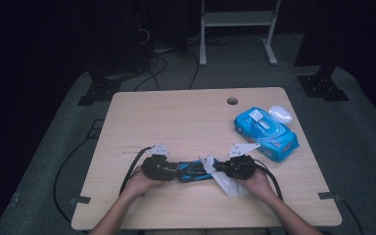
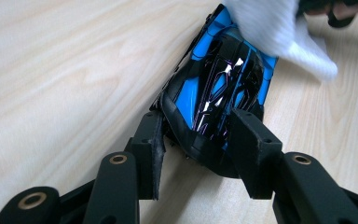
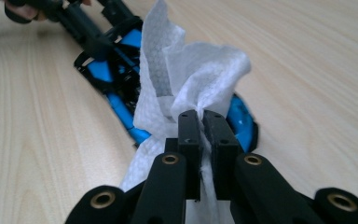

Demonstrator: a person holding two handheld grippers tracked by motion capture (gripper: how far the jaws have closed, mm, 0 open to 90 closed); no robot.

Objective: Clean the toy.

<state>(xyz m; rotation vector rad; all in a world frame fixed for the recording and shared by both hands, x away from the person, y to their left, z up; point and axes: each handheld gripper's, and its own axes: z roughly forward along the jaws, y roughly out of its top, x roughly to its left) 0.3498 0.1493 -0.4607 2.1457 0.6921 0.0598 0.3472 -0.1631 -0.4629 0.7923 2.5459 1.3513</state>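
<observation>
**Toy car clamped at one end, wipe laid on the other**

Where the table point(image 1: 176, 117) runs nearest the person, a blue-and-black toy car point(image 1: 194, 171) lies flat on the wood between the two grippers, its long axis across the table.

Left gripper point(image 2: 196, 140): jaws set narrow around one end of the car point(image 2: 219, 88), one pad on each flank. The pads appear to press the bodywork. In the high view this gripper point(image 1: 169, 170) sits at the car's left end, with the person's left hand point(image 1: 142, 183) behind it.

Right gripper point(image 3: 200, 119): jaws nearly together, pinching a bunched fold of white wipe point(image 3: 191, 79). The cloth rises above the pads and also hangs below them, draped over the near end of the car point(image 3: 116, 70). In the high view the wipe point(image 1: 225, 181) spreads onto the table beside the right gripper point(image 1: 223, 168).

A blue pack of wipes point(image 1: 265, 133) lies well apart, toward the far right of the table. A small white object point(image 1: 281, 113) rests just beside it.
</observation>
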